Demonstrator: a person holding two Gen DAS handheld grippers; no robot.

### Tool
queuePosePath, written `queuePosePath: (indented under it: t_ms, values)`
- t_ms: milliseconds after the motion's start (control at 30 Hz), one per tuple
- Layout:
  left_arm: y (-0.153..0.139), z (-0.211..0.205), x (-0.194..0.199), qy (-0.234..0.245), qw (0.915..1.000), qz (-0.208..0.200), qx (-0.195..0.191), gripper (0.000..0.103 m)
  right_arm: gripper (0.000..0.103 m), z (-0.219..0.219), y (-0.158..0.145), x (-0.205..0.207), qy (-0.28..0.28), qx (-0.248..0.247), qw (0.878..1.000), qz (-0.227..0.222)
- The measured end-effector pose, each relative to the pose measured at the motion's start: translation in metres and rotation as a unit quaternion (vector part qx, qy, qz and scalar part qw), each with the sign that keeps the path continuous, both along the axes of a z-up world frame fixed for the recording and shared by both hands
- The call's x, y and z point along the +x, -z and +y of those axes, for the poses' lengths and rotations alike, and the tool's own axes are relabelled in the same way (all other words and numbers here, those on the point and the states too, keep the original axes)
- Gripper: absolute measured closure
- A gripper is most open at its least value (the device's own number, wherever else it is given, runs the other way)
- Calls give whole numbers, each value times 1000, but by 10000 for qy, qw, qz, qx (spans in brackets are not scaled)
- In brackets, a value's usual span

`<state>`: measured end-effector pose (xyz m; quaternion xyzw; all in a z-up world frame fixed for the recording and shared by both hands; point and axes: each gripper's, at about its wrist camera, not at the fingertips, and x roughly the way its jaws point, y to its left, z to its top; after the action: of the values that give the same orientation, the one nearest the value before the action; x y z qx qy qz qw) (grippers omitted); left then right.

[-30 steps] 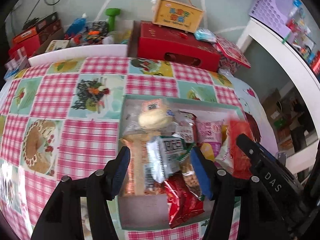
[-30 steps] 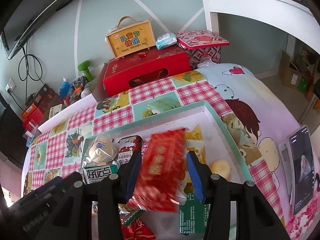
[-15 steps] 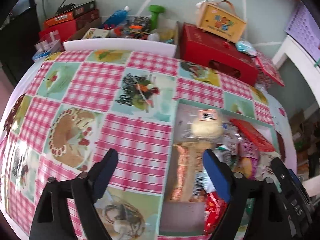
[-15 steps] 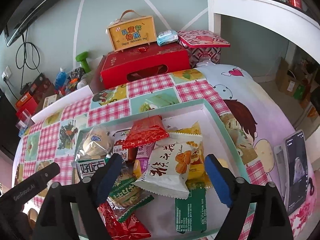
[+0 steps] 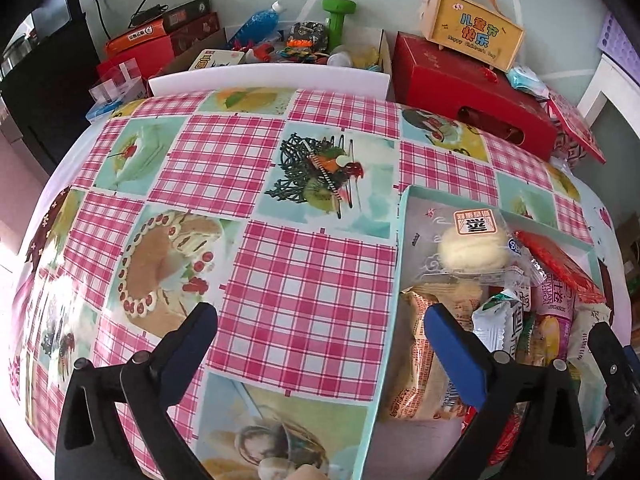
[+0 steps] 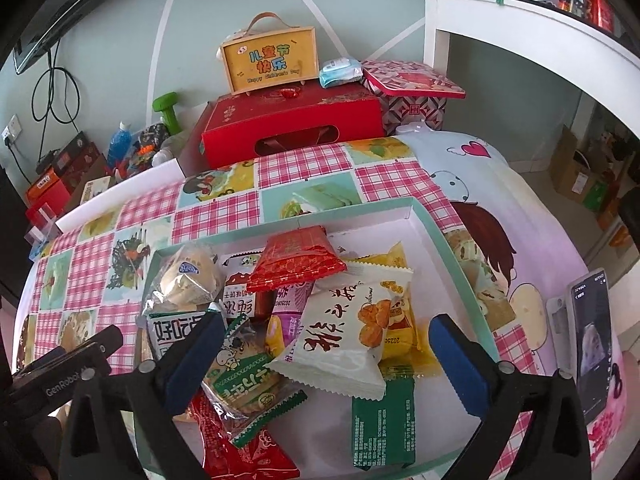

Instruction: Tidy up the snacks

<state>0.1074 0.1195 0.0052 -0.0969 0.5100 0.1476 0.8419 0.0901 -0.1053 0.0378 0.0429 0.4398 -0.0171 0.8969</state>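
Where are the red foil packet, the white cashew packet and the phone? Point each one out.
red foil packet [image 6: 296, 260]: right wrist view, middle of its patterned face.
white cashew packet [image 6: 340, 336]: right wrist view, centre of its front.
phone [image 6: 592, 340]: right wrist view, on its lit screen.

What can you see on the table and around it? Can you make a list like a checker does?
Surface: checked pink tablecloth with food pictures.
Job's things: snack packets piled in the teal-rimmed tray; red packet on top, white packet leaning beside it.
Clutter: phone on the table's right edge.
Grippers: left gripper open, over the tablecloth; right gripper open, above the tray.
Cables: black cords on the wall.
Surroundings: red gift box, yellow carry box, green dumbbell.
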Motion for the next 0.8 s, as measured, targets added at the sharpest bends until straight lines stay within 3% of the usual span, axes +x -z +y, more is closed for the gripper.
queuePosePath:
  t_ms: [400, 800]
  values:
    - [2, 3, -4, 40, 9998, 178, 54, 0, 0, 7, -6, -15, -39, 29, 9999, -139]
    - [0, 18, -40, 242, 9988, 318, 282, 0, 0, 30, -4, -47, -150, -102, 9997, -157]
